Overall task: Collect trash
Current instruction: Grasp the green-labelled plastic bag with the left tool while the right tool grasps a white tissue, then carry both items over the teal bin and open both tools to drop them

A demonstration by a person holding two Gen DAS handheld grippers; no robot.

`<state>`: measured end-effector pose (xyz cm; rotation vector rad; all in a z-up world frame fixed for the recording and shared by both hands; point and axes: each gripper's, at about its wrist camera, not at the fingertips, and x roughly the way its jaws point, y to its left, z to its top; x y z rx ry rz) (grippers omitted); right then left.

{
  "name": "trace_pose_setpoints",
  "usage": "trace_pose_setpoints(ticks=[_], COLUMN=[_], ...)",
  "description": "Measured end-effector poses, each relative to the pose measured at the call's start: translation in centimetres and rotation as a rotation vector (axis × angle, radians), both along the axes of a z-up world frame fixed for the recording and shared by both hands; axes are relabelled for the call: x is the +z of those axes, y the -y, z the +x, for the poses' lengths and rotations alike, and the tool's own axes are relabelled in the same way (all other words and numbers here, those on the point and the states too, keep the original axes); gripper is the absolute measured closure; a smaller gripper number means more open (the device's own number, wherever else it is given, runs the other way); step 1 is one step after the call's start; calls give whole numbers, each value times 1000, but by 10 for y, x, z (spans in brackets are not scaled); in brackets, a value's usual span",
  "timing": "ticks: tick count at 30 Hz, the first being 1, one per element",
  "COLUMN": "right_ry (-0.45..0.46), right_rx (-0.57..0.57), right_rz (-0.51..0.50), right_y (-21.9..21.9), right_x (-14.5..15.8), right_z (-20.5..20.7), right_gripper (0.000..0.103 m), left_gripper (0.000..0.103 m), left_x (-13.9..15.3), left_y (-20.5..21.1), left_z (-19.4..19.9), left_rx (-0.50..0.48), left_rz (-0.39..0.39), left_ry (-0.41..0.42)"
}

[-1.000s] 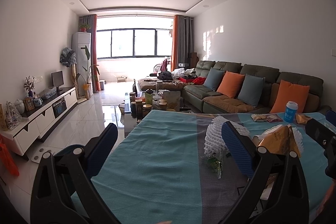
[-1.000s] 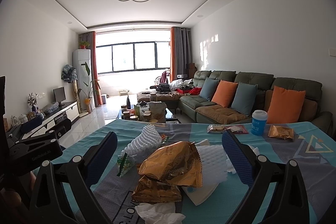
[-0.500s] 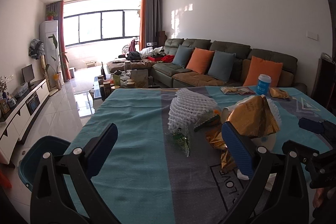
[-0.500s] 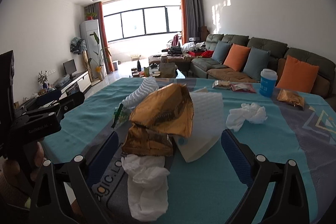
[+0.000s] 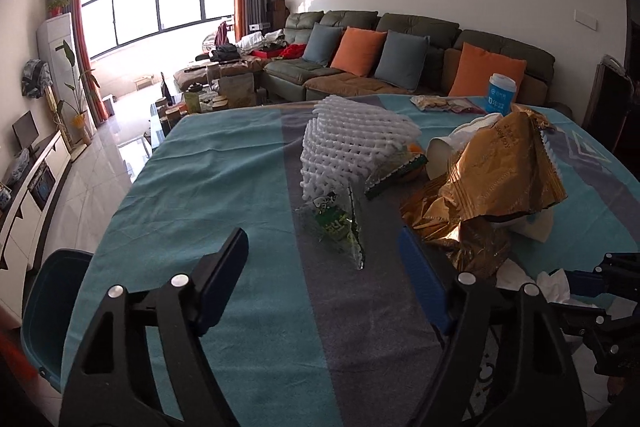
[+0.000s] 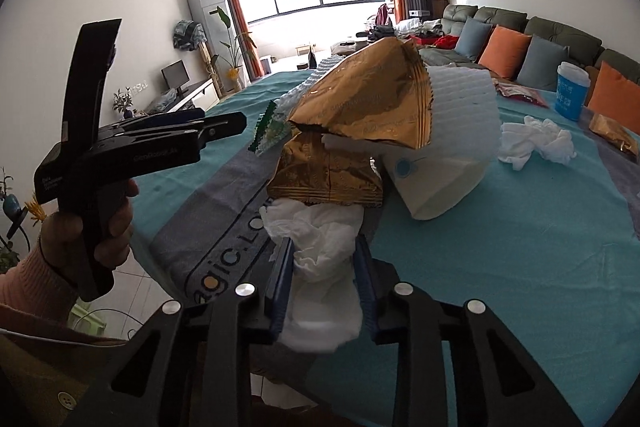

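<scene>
Broadly, living room: big window (image 5: 160,7) at the far end with orange curtains, dark green sofa (image 5: 400,55) along the wall with orange and blue cushions, glossy tile floor (image 5: 96,163). Table with a teal-and-grey cloth (image 5: 224,187) fills the foreground; lettering printed on the grey band, I read only "agic.Lo" in the right wrist view. A blue bin (image 5: 48,303) sits at the table's left edge.

Trash heap mid-table: white foam net (image 5: 348,147), gold snack bag (image 6: 368,107) on top of a second gold bag (image 6: 324,175), white paper cup (image 6: 440,179) lying on its side, small green wrapper (image 5: 340,223). Blue-labelled cup (image 6: 572,91) stands far right; label unreadable. Another crumpled tissue (image 6: 536,143) lies apart.

My right gripper (image 6: 324,255) has just been closing; its pads now pinch the white tissue wad (image 6: 320,239) at the near foot of the heap. My left gripper (image 5: 320,259) has just been narrowing too, but stands wide, nothing between its fingers, just short of the green wrapper.
</scene>
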<state>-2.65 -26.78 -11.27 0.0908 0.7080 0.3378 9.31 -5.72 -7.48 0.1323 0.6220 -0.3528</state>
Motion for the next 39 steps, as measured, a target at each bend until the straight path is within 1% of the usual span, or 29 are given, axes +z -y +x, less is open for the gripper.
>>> trace_pose_setpoints(ticks=[1,2,4,5,7,8,9,10,14,19,24,27,31,39], right_ry=[-2,-2,-1,2,7,9,12,16,28,44,62,72,85,79], right_rx=[5,9,18,22,31,37,42,45,67,107,158,195,255,429], right_rz=[6,13,27,29,40,49,52,52,72,96,121,138,151,155], right_y=[0,0,0,2,2,3,3,3,5,-1,-14,-30,-57,-131], right_x=[-1,-1,0,1,4,6,8,9,17,26,36,41,50,68], right_z=[0,-1,-2,-2,-4,-4,-5,-4,-1,3,11,17,33,74], right_gripper=[79,80,84,85,86,87,87,87,87,87,87,87,87,87], left_gripper=[32,35,51,56,82,87,95,97,100,100,100,100,101,100], left_x=[-2,-5,-8,-10,-14,-17,-19,-21,-22,-16,-6,2,7,8], left_y=[3,5,11,14,17,17,18,17,13,1,-28,-52,-86,-181], left_z=[5,10,19,24,32,37,39,41,42,30,10,-2,-16,-34], left_rx=[-15,-27,-52,-58,-71,-75,-81,-84,-92,-96,-67,-24,64,277], left_rz=[-1,-2,-5,-7,-22,-33,-46,-55,-95,-142,-182,-204,-222,-246], left_ry=[-18,-32,-65,-80,-121,-140,-155,-166,-177,-178,-158,-138,-113,-87])
